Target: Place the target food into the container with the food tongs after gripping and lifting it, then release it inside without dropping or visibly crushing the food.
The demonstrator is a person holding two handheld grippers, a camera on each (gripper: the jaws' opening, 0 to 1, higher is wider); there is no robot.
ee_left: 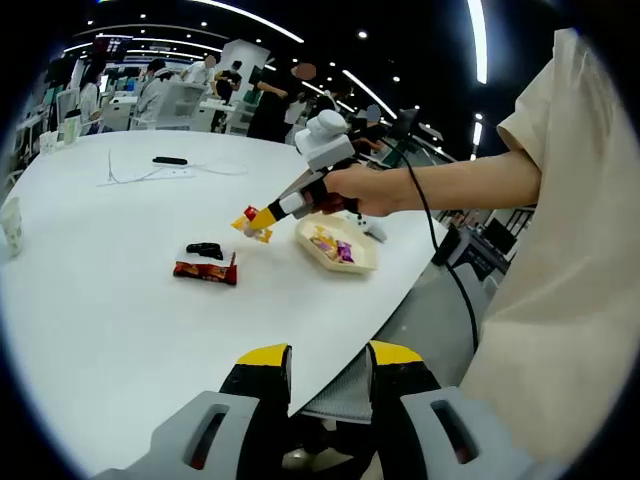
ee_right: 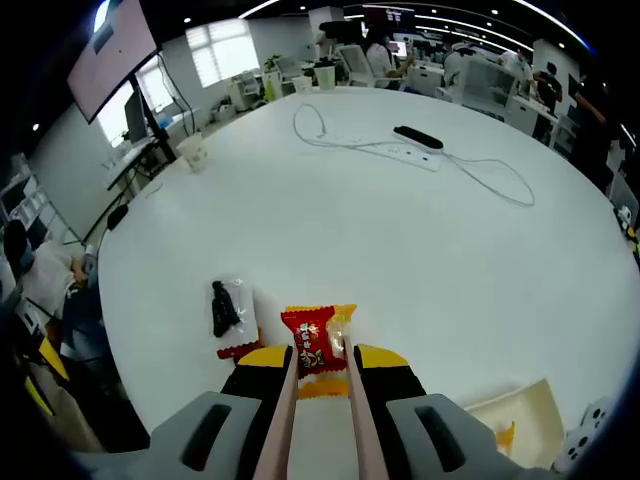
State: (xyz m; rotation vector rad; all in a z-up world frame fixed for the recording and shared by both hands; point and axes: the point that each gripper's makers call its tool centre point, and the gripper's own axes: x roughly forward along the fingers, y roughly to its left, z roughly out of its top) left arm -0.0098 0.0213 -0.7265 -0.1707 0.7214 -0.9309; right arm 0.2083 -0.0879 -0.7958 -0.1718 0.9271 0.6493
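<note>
A red and yellow snack packet [ee_right: 318,345] is pinched in the tongs [ee_right: 318,420] clamped by the right gripper [ee_right: 318,365] and is held above the white worktop [ee_right: 400,240], just beside the cream tray [ee_left: 362,258]. A second red packet [ee_left: 205,271] and a dark packet [ee_left: 204,250] lie on the worktop nearby. The left gripper [ee_left: 328,358] is held with its jaws apart and nothing between them, at the worktop's edge.

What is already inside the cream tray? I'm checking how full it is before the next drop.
In the left gripper view, the cream tray holds a few wrapped snacks, yellow and purple. The right tool, carrying a red-and-yellow packet, is still outside it.
</note>
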